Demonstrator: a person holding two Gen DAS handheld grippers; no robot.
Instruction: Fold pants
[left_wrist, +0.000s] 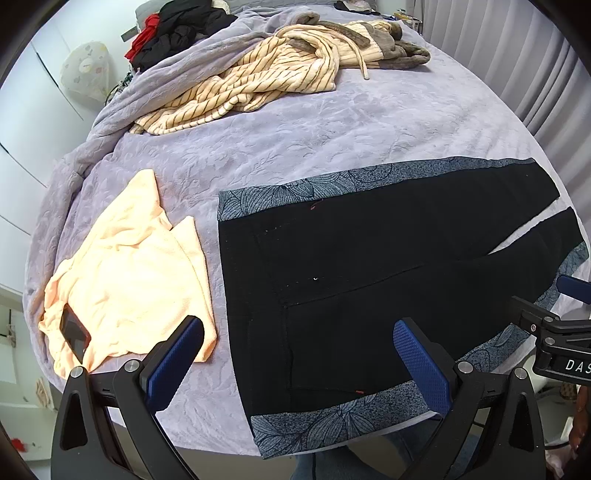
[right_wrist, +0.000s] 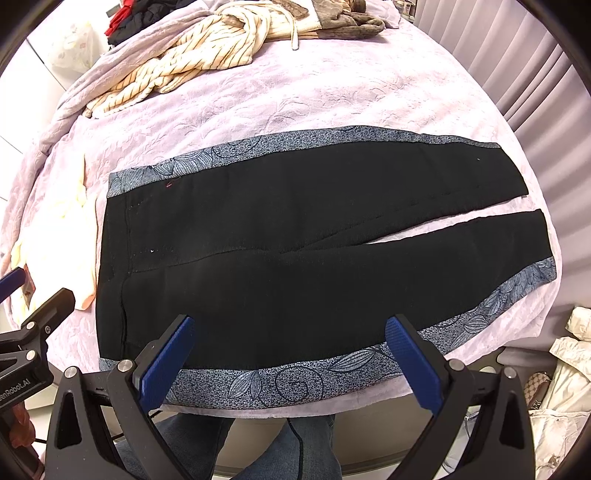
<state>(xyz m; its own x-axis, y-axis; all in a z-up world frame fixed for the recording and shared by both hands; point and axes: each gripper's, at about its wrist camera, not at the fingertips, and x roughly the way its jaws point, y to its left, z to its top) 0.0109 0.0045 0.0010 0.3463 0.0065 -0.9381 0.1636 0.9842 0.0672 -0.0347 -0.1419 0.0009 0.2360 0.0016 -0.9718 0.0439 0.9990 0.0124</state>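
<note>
Black pants (right_wrist: 280, 251) with grey-blue floral side stripes lie flat on the lilac bedspread (right_wrist: 332, 96), waistband to the left, the two legs spread to the right with a narrow gap between them. They also show in the left wrist view (left_wrist: 369, 266). My left gripper (left_wrist: 299, 354) is open and empty, above the near waistband corner. My right gripper (right_wrist: 291, 350) is open and empty, above the near edge of the lower leg. The right gripper's body shows at the right edge of the left wrist view (left_wrist: 561, 332).
A folded peach garment (left_wrist: 125, 280) with a dark phone (left_wrist: 74, 332) on it lies left of the pants. A striped cream robe (left_wrist: 258, 81) and dark clothes (left_wrist: 177, 29) lie at the far side. The bed's near edge (right_wrist: 314, 410) is just below the pants. Bags (right_wrist: 565, 387) stand at right.
</note>
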